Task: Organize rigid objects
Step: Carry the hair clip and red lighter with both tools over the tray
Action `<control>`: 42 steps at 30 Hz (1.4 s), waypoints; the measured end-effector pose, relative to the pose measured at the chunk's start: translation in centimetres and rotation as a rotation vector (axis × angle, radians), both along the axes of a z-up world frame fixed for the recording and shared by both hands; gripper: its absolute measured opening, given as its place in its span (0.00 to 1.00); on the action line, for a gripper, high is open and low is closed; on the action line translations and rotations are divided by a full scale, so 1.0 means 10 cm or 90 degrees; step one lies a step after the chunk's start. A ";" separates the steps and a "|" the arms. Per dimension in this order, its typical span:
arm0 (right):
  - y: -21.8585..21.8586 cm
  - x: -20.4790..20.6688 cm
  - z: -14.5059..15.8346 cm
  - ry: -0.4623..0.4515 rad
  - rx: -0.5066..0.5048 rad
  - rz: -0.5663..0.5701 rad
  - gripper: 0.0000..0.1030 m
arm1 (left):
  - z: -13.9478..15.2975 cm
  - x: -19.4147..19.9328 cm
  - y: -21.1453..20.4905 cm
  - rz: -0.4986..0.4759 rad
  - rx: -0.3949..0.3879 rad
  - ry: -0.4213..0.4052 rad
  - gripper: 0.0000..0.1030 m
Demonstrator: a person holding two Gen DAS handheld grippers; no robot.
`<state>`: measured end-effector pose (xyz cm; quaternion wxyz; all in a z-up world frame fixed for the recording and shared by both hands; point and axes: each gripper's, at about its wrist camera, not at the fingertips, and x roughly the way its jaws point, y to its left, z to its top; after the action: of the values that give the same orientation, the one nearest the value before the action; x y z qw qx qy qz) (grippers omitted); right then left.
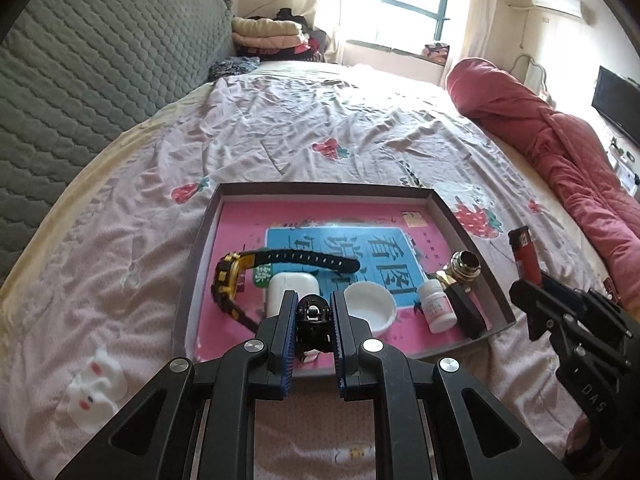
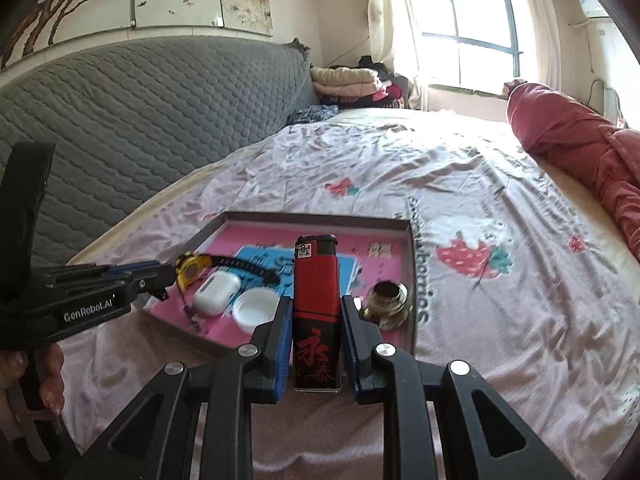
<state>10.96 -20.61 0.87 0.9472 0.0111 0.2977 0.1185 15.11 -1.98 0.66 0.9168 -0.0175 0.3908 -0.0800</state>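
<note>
Left hand-held gripper (image 1: 314, 320): my jaws are narrow and hold a small black object (image 1: 313, 317); I cannot tell exactly what it is. It sits low in the centre of the left wrist frame, over the near edge of the tray (image 1: 476, 240).
Right hand-held gripper (image 2: 312, 328): my jaws are narrow and clamp the red lighter (image 2: 316, 280) upright by its lower body, in the lower centre of the right wrist frame.
Why held so: I think both pieces go into the tray, so I carry them above the bed (image 1: 280, 128), near the tray's front rim.
Tray content: the watch (image 1: 236, 276), the white earbud case (image 1: 294, 290), the white lid (image 1: 370, 306), the small white bottle (image 1: 436, 306) and the brass-topped bottle (image 1: 462, 276) lie together in the near half; the far half looks free.
Outside the tray: a white rabbit figure (image 1: 96, 388) lies on the bed, lower left of the left wrist frame.
</note>
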 end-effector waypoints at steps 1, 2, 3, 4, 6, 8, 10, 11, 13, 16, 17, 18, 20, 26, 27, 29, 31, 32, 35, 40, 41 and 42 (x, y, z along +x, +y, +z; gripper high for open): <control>-0.01 0.02 0.00 -0.001 -0.001 -0.004 0.22 | -0.01 0.02 -0.02 -0.001 0.003 0.000 0.15; -0.02 0.04 0.00 -0.001 -0.003 -0.007 0.22 | -0.02 0.05 -0.04 -0.002 0.007 -0.001 0.15; -0.03 0.06 0.00 -0.001 -0.003 -0.009 0.22 | -0.03 0.07 -0.05 -0.004 0.010 -0.002 0.15; -0.03 0.08 0.00 -0.001 -0.004 -0.010 0.22 | -0.04 0.09 -0.06 -0.005 0.011 -0.001 0.15; -0.04 0.10 -0.01 -0.001 -0.009 -0.014 0.22 | -0.08 0.13 -0.08 -0.005 0.010 0.004 0.15; -0.05 0.13 -0.01 -0.001 -0.012 -0.017 0.22 | -0.10 0.16 -0.10 -0.005 0.009 0.008 0.15; -0.06 0.18 -0.03 0.001 -0.011 -0.023 0.22 | -0.14 0.20 -0.11 -0.007 0.010 0.013 0.15; -0.07 0.19 -0.03 0.003 -0.010 -0.024 0.22 | -0.15 0.21 -0.12 -0.008 0.011 0.015 0.15; -0.07 0.23 -0.06 0.006 -0.010 -0.028 0.22 | -0.17 0.25 -0.14 -0.010 0.010 0.019 0.15; -0.07 0.27 -0.10 0.014 -0.008 -0.030 0.22 | -0.21 0.33 -0.15 -0.010 0.011 0.024 0.15; -0.07 0.29 -0.11 0.019 -0.008 -0.030 0.22 | -0.23 0.36 -0.16 -0.010 0.011 0.026 0.15; -0.07 0.30 -0.12 0.022 -0.007 -0.029 0.22 | -0.24 0.38 -0.16 -0.009 0.011 0.029 0.15; -0.06 0.34 -0.14 0.027 -0.009 -0.028 0.22 | -0.27 0.42 -0.16 -0.009 0.006 0.035 0.15; -0.11 0.39 -0.18 0.039 -0.013 -0.035 0.22 | -0.33 0.47 -0.18 -0.014 0.004 0.046 0.15; -0.12 0.39 -0.20 0.043 -0.013 -0.038 0.22 | -0.34 0.48 -0.18 -0.015 0.001 0.048 0.15; -0.15 0.41 -0.25 0.056 -0.011 -0.042 0.22 | -0.36 0.49 -0.19 -0.015 0.001 0.051 0.15; -0.14 0.43 -0.29 0.065 -0.010 -0.042 0.22 | -0.37 0.49 -0.20 -0.016 0.000 0.053 0.15; -0.14 0.43 -0.31 0.069 -0.012 -0.043 0.22 | -0.37 0.49 -0.20 -0.017 0.001 0.053 0.15; -0.11 0.44 -0.33 0.072 -0.013 -0.038 0.22 | -0.39 0.49 -0.21 -0.018 0.003 0.056 0.15; -0.08 0.46 -0.37 0.078 -0.019 -0.037 0.22 | -0.42 0.50 -0.22 -0.018 0.003 0.063 0.15; -0.09 0.47 -0.38 0.080 -0.020 -0.038 0.22 | -0.43 0.50 -0.22 -0.019 0.003 0.066 0.15; -0.09 0.47 -0.39 0.083 -0.022 -0.040 0.22 | -0.43 0.50 -0.22 -0.019 0.004 0.067 0.15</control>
<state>15.69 -21.55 -3.07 0.9290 0.0114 0.3606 0.0824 20.06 -4.17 -3.69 0.8938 -0.0130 0.4390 -0.0910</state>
